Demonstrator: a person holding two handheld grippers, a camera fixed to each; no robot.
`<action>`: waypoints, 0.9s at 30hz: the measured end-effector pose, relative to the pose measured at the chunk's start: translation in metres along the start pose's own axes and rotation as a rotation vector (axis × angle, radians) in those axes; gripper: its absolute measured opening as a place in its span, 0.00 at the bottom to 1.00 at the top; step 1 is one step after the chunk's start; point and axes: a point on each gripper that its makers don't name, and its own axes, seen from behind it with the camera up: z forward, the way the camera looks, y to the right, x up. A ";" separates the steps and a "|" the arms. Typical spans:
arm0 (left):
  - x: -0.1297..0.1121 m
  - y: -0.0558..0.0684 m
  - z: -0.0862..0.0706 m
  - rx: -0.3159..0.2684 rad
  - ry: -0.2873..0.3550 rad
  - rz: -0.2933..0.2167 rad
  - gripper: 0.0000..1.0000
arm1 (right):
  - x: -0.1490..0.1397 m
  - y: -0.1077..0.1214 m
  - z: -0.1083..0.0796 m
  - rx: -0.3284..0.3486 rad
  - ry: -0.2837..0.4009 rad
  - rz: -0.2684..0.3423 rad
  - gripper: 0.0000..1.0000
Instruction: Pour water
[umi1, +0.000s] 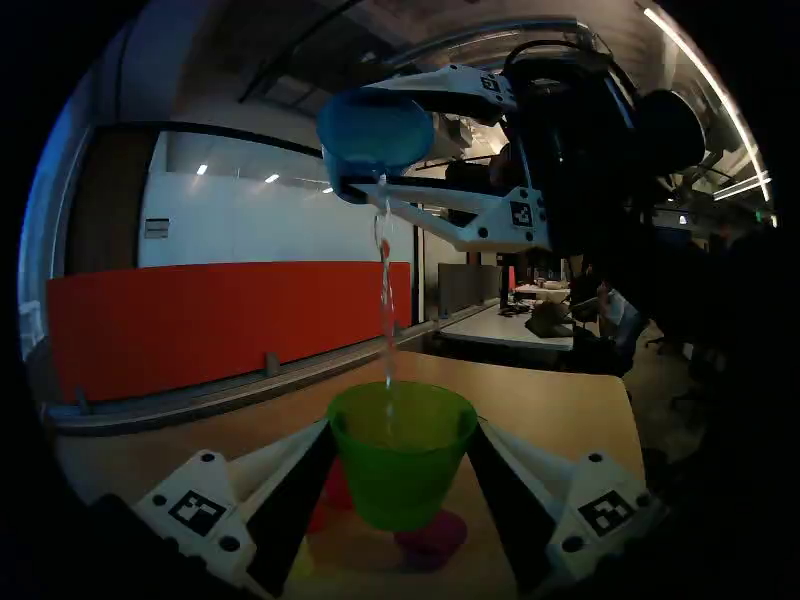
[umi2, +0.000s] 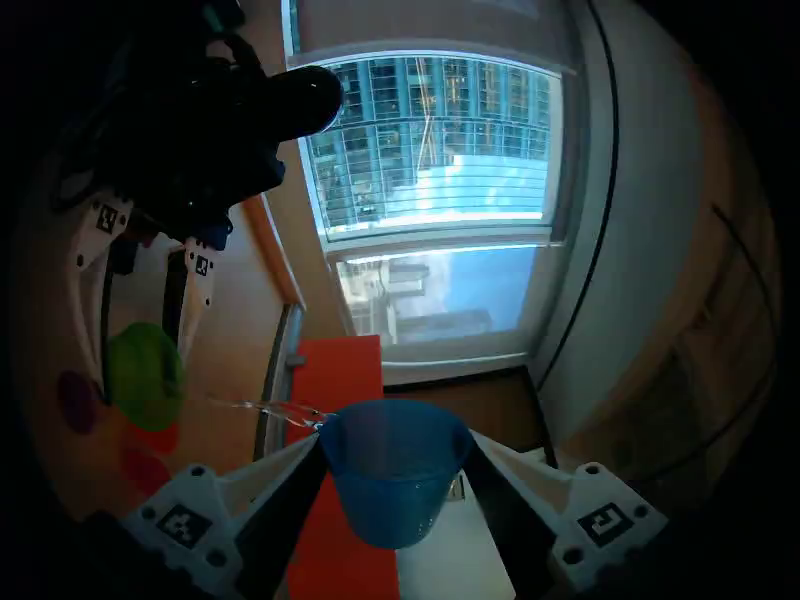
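Left gripper view: the left gripper (umi1: 400, 452) has its two fingers closed against opposite sides of a green cup (umi1: 400, 485), which sits upright between the fingertips with its open mouth upward. Above and ahead of this gripper, the right gripper (umi1: 358, 145) has its fingers pressed on either side of a blue cup (umi1: 380, 128), tipped so that its rim points down. A thin stream of water (umi1: 385, 300) runs from the lower lip of the blue cup straight down into the mouth of the green cup. Beneath the left gripper lies a light wooden surface (umi1: 560, 400) with a magenta spot (umi1: 437, 535) and a red spot (umi1: 335, 487) just under the green cup. Beyond the gripper an orange wall panel (umi1: 220, 320) runs across the background. Right gripper view: the blue cup is seen between the right gripper's own fingertips, clamped on both sides, with the water leaving its rim toward the left of the gripper. The green cup appears farther off on that side, between the left gripper's fingers, and a dark-gloved hand (umi2: 190, 130) holds that gripper. A large window (umi2: 440, 200) with buildings outside stands ahead of the right gripper.
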 end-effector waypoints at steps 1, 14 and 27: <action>0.000 0.000 0.000 0.000 0.000 0.000 0.86 | 0.000 0.001 0.000 -0.001 0.000 -0.005 0.91; -0.001 -0.001 0.001 0.003 -0.001 -0.003 0.86 | 0.001 0.004 0.002 -0.007 -0.004 -0.067 0.91; -0.002 -0.005 0.003 0.010 -0.002 -0.009 0.86 | 0.007 0.006 0.004 -0.010 0.001 -0.140 0.91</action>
